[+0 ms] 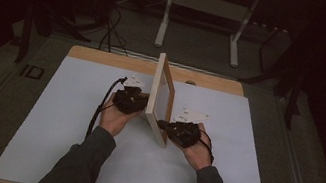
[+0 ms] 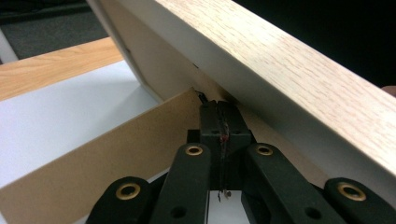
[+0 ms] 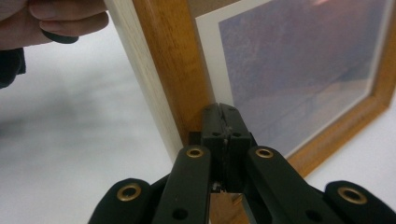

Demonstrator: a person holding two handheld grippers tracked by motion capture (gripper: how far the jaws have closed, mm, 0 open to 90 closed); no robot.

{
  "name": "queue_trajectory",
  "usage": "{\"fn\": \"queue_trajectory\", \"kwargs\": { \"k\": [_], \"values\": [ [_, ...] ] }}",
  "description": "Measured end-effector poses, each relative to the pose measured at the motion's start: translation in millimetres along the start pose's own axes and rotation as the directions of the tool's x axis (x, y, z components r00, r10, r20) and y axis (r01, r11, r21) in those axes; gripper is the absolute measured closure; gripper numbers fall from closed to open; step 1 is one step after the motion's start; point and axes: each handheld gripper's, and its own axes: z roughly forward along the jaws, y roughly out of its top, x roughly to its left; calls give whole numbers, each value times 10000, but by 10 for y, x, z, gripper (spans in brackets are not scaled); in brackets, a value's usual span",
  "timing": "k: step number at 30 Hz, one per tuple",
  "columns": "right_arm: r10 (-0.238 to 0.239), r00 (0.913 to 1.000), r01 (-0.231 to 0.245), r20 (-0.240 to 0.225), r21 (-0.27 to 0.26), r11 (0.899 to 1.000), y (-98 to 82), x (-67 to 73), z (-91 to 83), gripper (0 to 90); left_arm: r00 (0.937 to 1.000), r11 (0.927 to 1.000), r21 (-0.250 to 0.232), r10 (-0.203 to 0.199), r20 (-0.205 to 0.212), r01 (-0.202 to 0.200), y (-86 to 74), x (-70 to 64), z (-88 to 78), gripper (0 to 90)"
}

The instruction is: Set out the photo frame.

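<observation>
No writing is legible; both hand-held grippers, left (image 1: pixel 141 102) and right (image 1: pixel 163 123), sit fully closed against the picture frame (image 1: pixel 158 102).

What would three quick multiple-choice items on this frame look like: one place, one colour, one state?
1. Where do the grippers sit relative to the picture frame?
A. both on one side
B. one on each side
C. both above it

2. What colour is the mat on the table?
A. white
B. red
C. black

3. How do both grippers' jaws stand?
A. wide open
B. shut
C. holding a cup

Key: B, the left gripper is at the back of the picture frame and the right gripper at its glazed front; A, the mat is white; B, in both gripper views the jaws meet.
</observation>
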Motion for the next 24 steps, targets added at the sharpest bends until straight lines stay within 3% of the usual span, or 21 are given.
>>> {"fn": "queue_trajectory", "kwargs": {
  "k": [11,19,24],
  "values": [
    [-102,9998,103,-156,20,9999,37,58,53,897,9981,9992,-109,-367,489,373,-32,76,-3,900],
    [-187,9994,189,-287,70,9998,21,79,68,897,9982,9995,-119,-288,535,295,-32,104,-49,900],
    [-209,9992,215,-329,170,9996,-19,83,72,897,9967,9969,-325,-698,403,711,6,135,-173,872]
  ]
}}
